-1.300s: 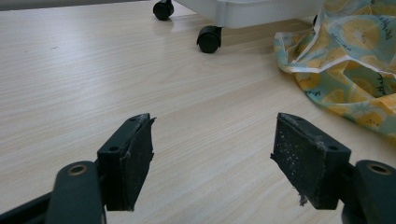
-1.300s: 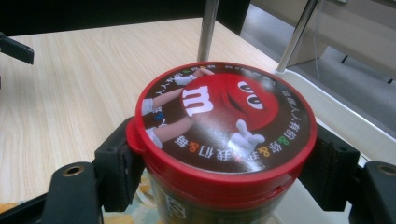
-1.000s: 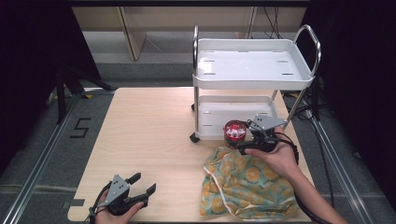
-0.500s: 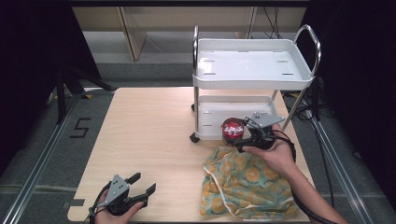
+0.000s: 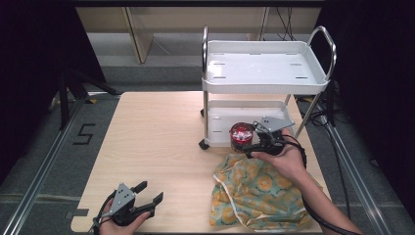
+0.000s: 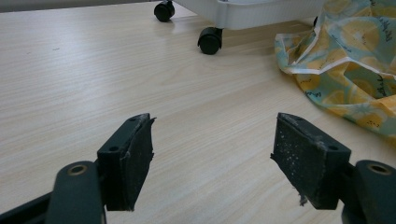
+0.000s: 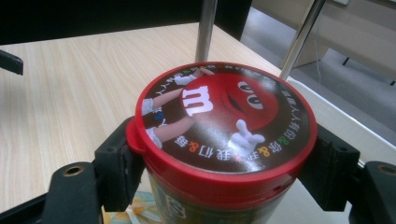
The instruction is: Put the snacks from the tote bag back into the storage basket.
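One candy tub [image 7: 224,144], red-lidded with an M&M's character print, is being gripped just under the lid by the right gripper [image 5: 254,142], its jaws closed against both sides. The tub is being held at the front edge of the white cart's [image 5: 266,83] lower shelf, apparently being loaded; release is judged outstanding. A lemon-print cloth bag [image 5: 259,193] is lying crumpled at the table's [image 5: 156,142] near right corner. The left gripper [image 6: 212,163] is being held idle, jaws wide, at the near left edge.
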The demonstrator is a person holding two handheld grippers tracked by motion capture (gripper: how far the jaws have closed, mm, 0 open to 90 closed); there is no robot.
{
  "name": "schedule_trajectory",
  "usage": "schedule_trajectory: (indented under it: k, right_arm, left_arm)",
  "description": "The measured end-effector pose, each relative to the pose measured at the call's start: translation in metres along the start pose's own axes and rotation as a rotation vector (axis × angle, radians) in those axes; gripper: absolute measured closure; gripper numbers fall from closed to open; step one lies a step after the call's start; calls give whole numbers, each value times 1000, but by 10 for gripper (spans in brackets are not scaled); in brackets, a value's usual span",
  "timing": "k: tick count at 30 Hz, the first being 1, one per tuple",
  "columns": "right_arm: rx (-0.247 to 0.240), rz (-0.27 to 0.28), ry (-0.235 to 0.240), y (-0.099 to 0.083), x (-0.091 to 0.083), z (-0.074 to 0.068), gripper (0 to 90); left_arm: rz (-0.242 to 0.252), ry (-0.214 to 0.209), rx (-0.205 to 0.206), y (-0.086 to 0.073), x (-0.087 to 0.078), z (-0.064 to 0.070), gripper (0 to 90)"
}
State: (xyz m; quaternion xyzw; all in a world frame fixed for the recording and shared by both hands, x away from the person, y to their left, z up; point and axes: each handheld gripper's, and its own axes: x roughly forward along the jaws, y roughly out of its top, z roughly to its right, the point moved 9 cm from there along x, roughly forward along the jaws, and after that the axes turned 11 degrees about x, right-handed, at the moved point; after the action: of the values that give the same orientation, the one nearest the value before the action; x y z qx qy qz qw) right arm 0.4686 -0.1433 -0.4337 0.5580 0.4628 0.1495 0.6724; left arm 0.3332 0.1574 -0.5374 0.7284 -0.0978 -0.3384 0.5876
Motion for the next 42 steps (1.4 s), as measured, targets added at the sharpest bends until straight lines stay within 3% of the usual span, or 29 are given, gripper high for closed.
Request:
schedule_trajectory:
  k: [6,19,20,24,27,42]
  right_arm:
    - [-18,4,-4,1,3,3,265]
    - [-12,1,-9,6,10,4,265]
    - [4,-4,-2,6,11,2,265]
    - [-20,4,-3,8,14,5,265]
    - [4,-3,-3,7,14,4,265]
    - [7,-10,-10,9,25,9,265]
  left_arm:
    - [0,0,0,0,0,0,280]
    - [3,-2,2,0,0,0,280]
    - [4,-2,1,0,0,0,280]
    - [4,-1,2,0,0,0,280]
    - [5,-1,1,1,0,0,280]
    - [3,-4,5,0,0,-1,281]
